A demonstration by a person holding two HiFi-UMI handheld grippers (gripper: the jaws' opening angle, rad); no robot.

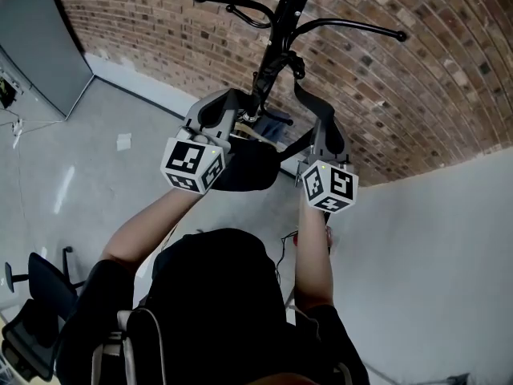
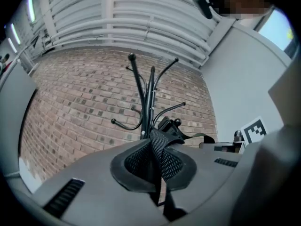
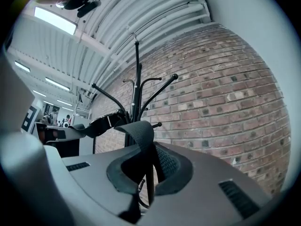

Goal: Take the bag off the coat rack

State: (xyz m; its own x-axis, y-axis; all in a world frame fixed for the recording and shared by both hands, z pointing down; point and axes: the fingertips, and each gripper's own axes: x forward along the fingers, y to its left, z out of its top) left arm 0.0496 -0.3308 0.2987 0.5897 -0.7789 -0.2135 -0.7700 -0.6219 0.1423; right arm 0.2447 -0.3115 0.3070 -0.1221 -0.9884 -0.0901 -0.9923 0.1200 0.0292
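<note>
A black coat rack (image 1: 280, 22) stands against the brick wall, its hooks spreading above both grippers. A black bag (image 1: 248, 168) hangs between the two marker cubes, just below the rack's pole. My left gripper (image 1: 227, 109) is shut on the bag's black webbing strap (image 2: 160, 154), with the rack (image 2: 148, 102) straight ahead of it. My right gripper (image 1: 314, 111) is shut on another stretch of the same strap (image 3: 141, 138), which loops over its jaws, and the rack (image 3: 136, 79) rises behind. I cannot tell whether the strap still rests on a hook.
The brick wall (image 1: 417, 95) runs behind the rack and meets a white wall (image 1: 433, 247) at the right. A grey panel (image 1: 40, 38) stands at the far left. An office chair (image 1: 32, 295) sits at the lower left on the grey floor, near a scrap of paper (image 1: 123, 141).
</note>
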